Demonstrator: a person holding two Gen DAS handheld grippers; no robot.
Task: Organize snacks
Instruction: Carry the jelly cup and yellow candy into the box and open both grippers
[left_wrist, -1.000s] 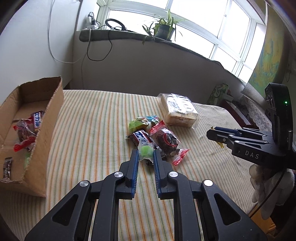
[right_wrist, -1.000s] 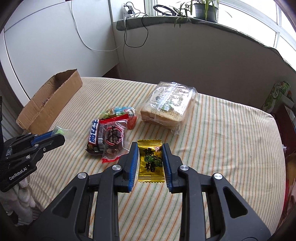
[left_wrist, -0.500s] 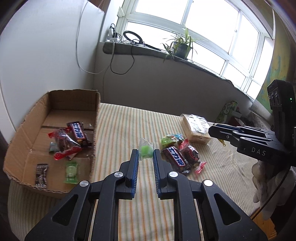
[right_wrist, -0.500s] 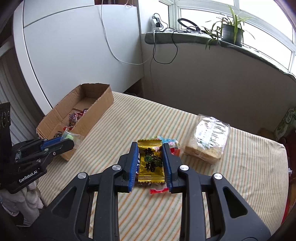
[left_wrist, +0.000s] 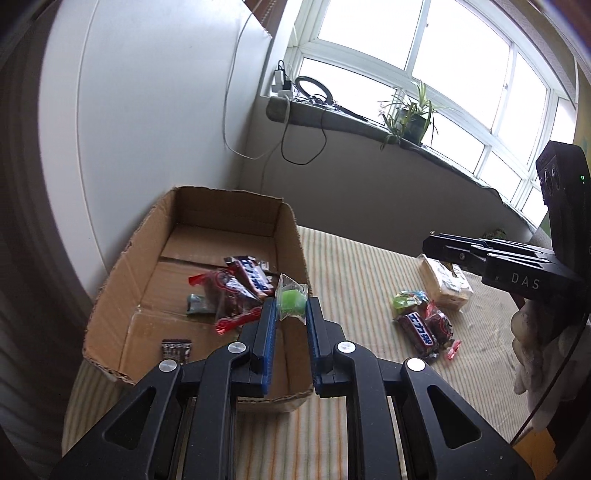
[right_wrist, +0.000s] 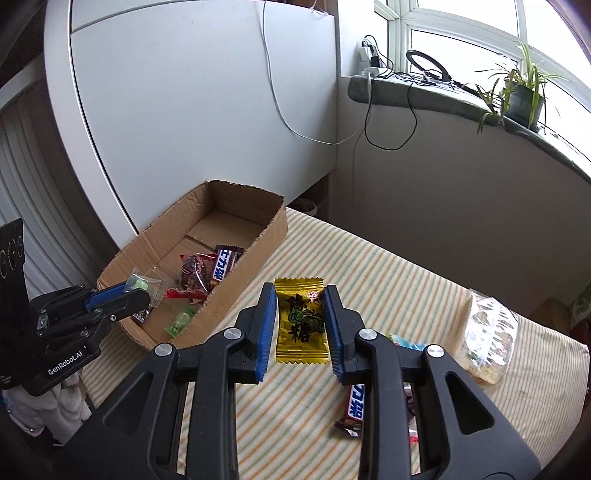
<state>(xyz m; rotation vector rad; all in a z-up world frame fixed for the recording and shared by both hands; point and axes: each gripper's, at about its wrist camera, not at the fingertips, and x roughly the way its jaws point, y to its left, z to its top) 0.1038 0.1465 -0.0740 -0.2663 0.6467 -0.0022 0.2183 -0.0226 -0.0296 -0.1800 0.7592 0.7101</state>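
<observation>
My left gripper is shut on a small clear packet with a green candy, held over the near right corner of the open cardboard box. The same left gripper shows in the right wrist view over the box's near end. My right gripper is shut on a yellow candy packet, above the striped cloth just right of the box. Several wrapped snacks lie inside the box. In the left wrist view the right gripper shows side-on at the right.
A small pile of snacks and a clear bag of bread lie on the striped tablecloth to the right. A white wall panel stands behind the box. A sill with a potted plant and cables runs along the back.
Both grippers have swung left and slightly up, from over the snack pile towards the box, each still shut on its packet. The box now fills the left of both views.
</observation>
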